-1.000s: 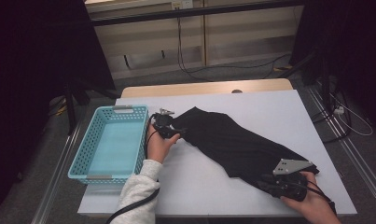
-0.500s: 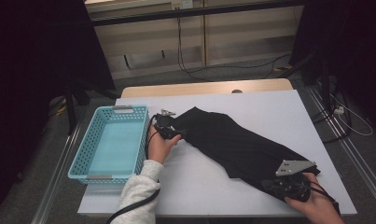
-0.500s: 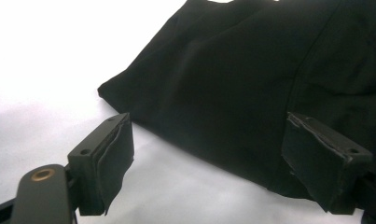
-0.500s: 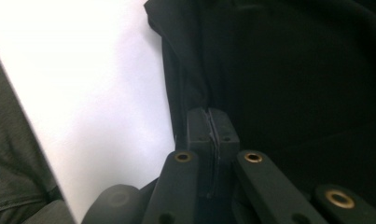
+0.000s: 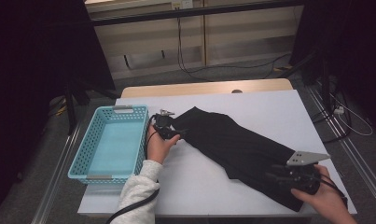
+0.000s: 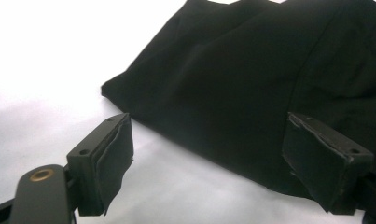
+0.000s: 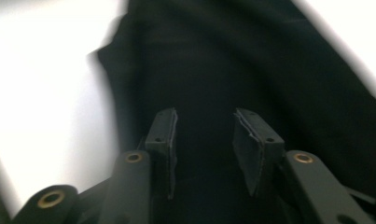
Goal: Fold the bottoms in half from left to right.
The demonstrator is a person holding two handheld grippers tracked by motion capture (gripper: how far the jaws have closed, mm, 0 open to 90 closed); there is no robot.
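Your right hand-held gripper [image 5: 288, 176] had slid slightly nearer since earlier, jaws part-open over the black garment [image 5: 237, 144] on the surface [image 5: 279, 107]; left hand-held gripper [image 6: 206, 158] stayed released. Garment's far end cut off.

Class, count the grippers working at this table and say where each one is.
2. The left gripper is at the black cloth's end nearest the blue basket; the right gripper is over its near right end.
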